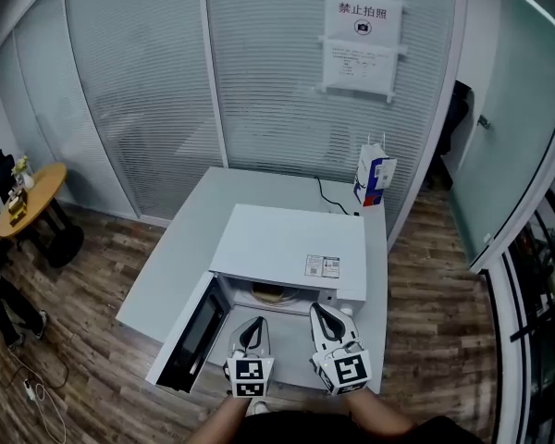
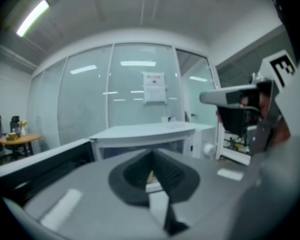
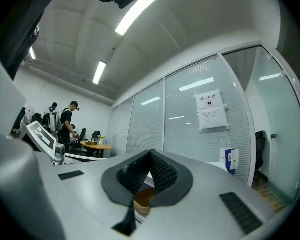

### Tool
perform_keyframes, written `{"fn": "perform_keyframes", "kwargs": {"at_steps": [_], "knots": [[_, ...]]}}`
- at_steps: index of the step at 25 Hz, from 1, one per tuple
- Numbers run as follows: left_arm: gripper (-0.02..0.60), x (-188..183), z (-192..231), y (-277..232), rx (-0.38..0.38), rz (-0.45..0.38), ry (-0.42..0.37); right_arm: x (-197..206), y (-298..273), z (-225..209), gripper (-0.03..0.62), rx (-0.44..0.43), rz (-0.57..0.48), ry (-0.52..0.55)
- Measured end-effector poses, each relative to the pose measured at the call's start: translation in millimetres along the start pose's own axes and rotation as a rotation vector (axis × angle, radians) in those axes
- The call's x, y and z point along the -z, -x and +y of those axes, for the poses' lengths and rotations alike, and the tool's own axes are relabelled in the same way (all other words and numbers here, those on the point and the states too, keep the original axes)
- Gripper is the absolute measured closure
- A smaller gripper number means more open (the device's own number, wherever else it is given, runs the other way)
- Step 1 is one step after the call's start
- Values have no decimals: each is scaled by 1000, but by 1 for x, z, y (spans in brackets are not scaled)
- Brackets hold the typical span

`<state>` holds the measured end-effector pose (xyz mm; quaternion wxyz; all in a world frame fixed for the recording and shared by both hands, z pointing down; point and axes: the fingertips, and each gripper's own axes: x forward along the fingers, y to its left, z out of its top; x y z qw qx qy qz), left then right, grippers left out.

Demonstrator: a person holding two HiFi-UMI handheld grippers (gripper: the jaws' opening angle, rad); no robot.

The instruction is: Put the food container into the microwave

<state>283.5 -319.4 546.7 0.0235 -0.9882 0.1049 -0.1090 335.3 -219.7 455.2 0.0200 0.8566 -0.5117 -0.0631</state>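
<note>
Both closed: left tongs (image 1: 257, 323), right tongs (image 1: 320, 311), before microwave (image 1: 291, 248).

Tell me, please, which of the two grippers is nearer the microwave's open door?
The left gripper: the microwave door hangs open at the left, just beside it, while the right gripper sits farther across, away from the door.

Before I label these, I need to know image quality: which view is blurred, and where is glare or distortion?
Head view: sharp, evenly lit, fisheye bows the glass partition. Left gripper view: soft throughout, microwave hazy. Right gripper view: crisper, ceiling light blown out, edges heavily curved.
</note>
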Motion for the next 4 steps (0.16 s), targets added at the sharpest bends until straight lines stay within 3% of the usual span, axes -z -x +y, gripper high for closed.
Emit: {"fn": "perform_keyframes", "kwargs": {"at_steps": [4], "knots": [[574,-5,0,-3,-2,-2,-1,-6,-1,-4,589,6,-12,9]]}}
